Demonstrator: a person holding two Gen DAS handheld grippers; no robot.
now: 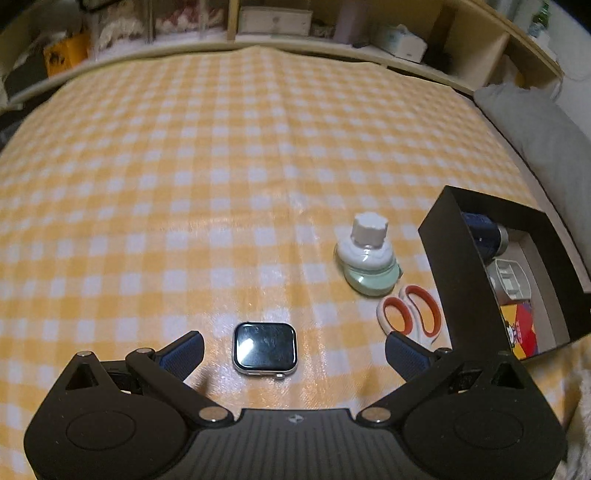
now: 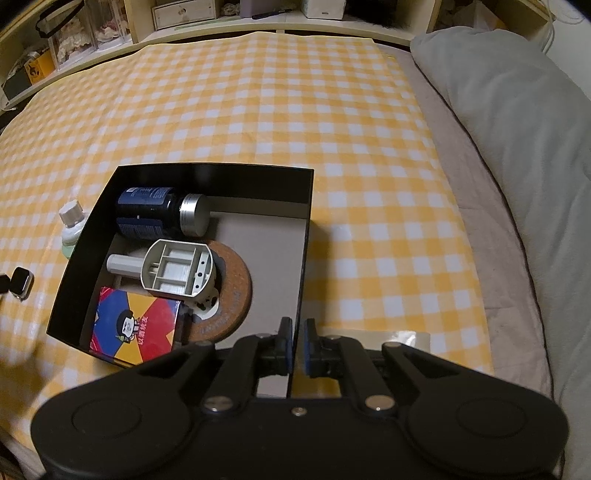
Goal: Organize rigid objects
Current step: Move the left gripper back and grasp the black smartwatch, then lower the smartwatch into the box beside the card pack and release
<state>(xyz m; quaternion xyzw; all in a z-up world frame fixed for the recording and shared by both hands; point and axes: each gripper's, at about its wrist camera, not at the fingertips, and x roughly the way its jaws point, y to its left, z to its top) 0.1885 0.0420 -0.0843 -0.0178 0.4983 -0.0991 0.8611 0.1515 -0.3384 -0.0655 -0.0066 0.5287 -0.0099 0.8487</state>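
Observation:
My left gripper [image 1: 293, 352] is open just above the yellow checked cloth, its fingers either side of a strapless smartwatch [image 1: 264, 348], not touching it. A small bottle [image 1: 367, 254] with a white cap and orange-handled scissors [image 1: 412, 314] lie to the right, beside a black box [image 1: 458, 266]. My right gripper [image 2: 298, 345] is shut on the box's right wall [image 2: 304, 258]. Inside the box lie a dark blue bottle [image 2: 155, 214], a grey plastic part [image 2: 177, 271], a brown grinding disc [image 2: 236, 291] and a colourful card pack [image 2: 133, 325]. The watch [image 2: 21, 282] and small bottle [image 2: 72, 229] show left of the box.
The cloth [image 1: 221, 166] covers a bed. A grey pillow [image 2: 517, 147] lies along the right side. Wooden shelves [image 1: 277, 22] with boxes and clutter run behind the bed. A roll of tape [image 2: 406, 338] lies just right of my right gripper.

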